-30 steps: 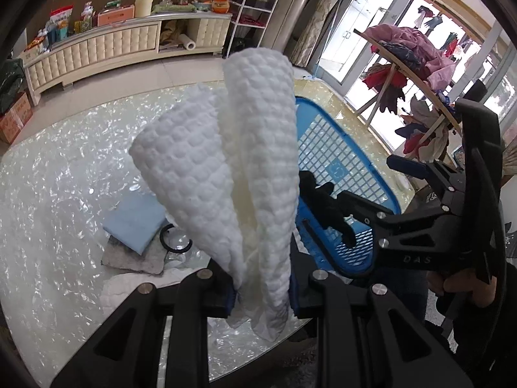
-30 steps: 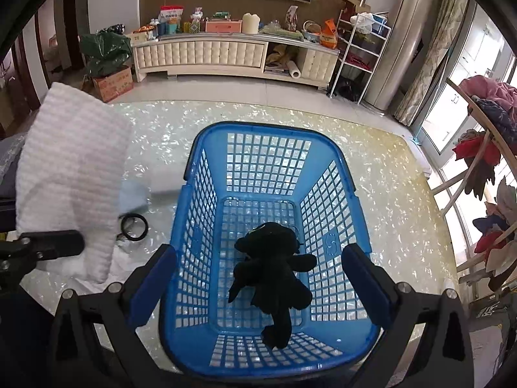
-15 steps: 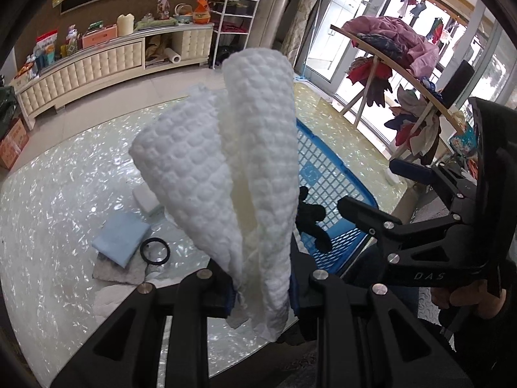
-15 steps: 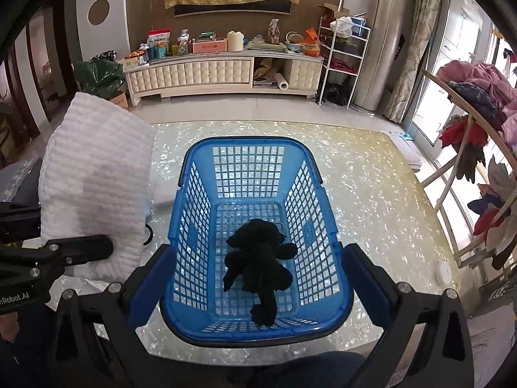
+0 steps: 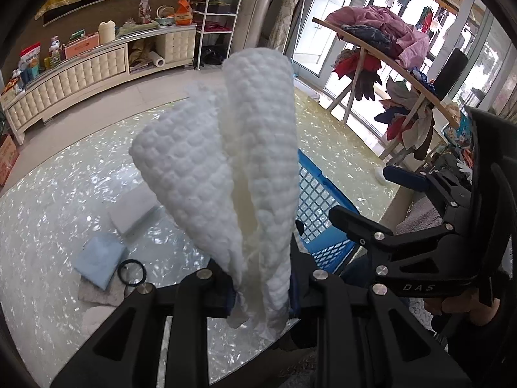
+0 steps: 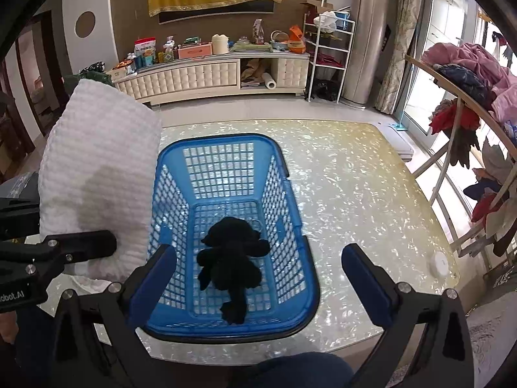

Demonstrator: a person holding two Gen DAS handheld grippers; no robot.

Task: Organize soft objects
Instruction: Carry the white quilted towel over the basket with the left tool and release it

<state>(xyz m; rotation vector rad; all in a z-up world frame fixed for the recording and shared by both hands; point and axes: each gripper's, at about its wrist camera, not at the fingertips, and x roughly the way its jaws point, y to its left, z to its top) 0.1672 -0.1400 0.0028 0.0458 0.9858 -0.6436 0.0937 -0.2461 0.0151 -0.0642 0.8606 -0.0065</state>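
The left gripper (image 5: 261, 291) pinches the lower end of a white waffle-textured cloth (image 5: 226, 168) between its fingers, and the folded cloth stands up from the grip, filling the middle of the left wrist view above the pearly, shell-patterned counter (image 5: 48, 220). In the right wrist view the same cloth (image 6: 100, 174) hangs just left of the blue basket (image 6: 290, 194), raised above the counter beside the basket's left wall rather than inside it. The right gripper (image 6: 258, 268) has its blue-padded fingers (image 6: 152, 274) spread wide with nothing between them, and they frame the near end of the basket from above. Inside the basket, on its lattice floor, lies a black plush toy (image 6: 231, 258), sprawled with one limb toward the near rim. On the counter to the left of the basket, seen past the cloth in the left wrist view, sit a folded light-blue cloth (image 5: 98, 260) on top of a grey cloth (image 5: 97, 294), a black ring (image 5: 131, 272) touching their right edge, and a white rectangular pad (image 5: 132, 208) a little farther back. A small white round disc (image 6: 438, 262) rests near the counter's right edge, well apart from the basket.
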